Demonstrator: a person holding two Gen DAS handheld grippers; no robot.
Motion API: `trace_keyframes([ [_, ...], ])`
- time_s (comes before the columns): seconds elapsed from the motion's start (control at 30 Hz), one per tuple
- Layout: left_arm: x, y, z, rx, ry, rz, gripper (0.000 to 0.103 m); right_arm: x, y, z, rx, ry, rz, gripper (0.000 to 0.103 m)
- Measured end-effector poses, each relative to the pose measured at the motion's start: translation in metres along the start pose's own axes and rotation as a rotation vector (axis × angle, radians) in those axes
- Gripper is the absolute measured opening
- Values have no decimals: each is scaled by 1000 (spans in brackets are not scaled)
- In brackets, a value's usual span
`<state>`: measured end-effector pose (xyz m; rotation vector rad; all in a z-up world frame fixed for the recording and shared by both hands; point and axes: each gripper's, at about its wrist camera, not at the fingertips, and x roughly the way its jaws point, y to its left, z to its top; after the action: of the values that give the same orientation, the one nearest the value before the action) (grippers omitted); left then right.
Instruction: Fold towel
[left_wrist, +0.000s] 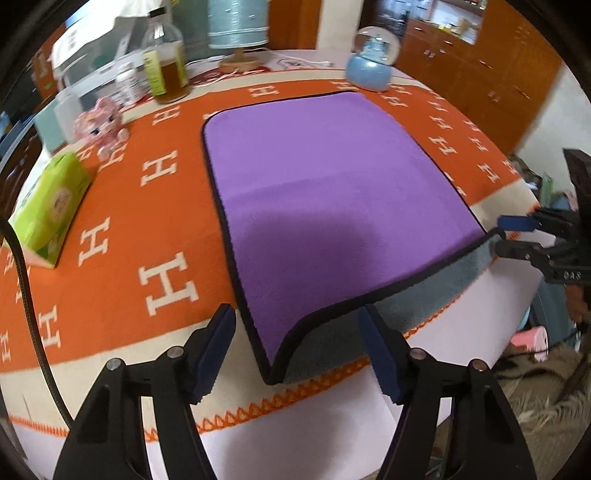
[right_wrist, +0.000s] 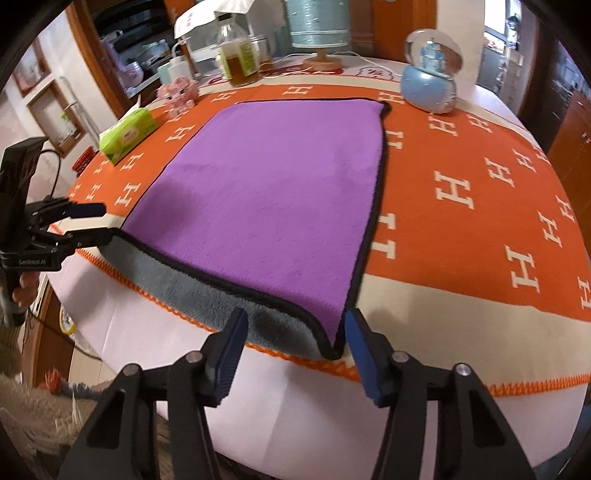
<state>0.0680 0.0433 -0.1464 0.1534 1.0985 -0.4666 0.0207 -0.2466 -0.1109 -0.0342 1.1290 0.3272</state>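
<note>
Purple towel, grey underside, flat on orange surface — near corners sit between spread fingers of left tongs and right tongs, both released, nothing gripped. Beyond towel: bottle part-full of amber liquid, snow globe — tissue box left.

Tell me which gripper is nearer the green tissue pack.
Left. The left gripper sits at the towel's near corner on the tissue pack's side; the right gripper is at the opposite near corner.
</note>
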Motion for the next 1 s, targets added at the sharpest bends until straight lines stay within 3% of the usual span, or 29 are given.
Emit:
trace_keyframes([
  [0.1, 4, 0, 0, 27, 22, -29, 57, 2, 2, 0, -27, 3, 16, 47],
  [0.23, 10, 0, 1, 58, 54, -48, 56, 5, 1, 2, -61, 19, 27, 44],
  [0.37, 16, 0, 1, 83, 91, -68, 44, 7, -1, 3, -81, 31, 48, 35],
  [0.67, 27, 9, 1, 80, 143, -116, 34, 7, 0, 0, -117, 36, 49, 19],
  [0.8, 26, 8, -2, 93, 149, -106, 18, 7, -1, -1, -119, 32, 39, 12],
  [1.0, 23, -2, -7, 120, 151, -77, 9, 7, 1, -3, -126, 27, 14, 6],
])
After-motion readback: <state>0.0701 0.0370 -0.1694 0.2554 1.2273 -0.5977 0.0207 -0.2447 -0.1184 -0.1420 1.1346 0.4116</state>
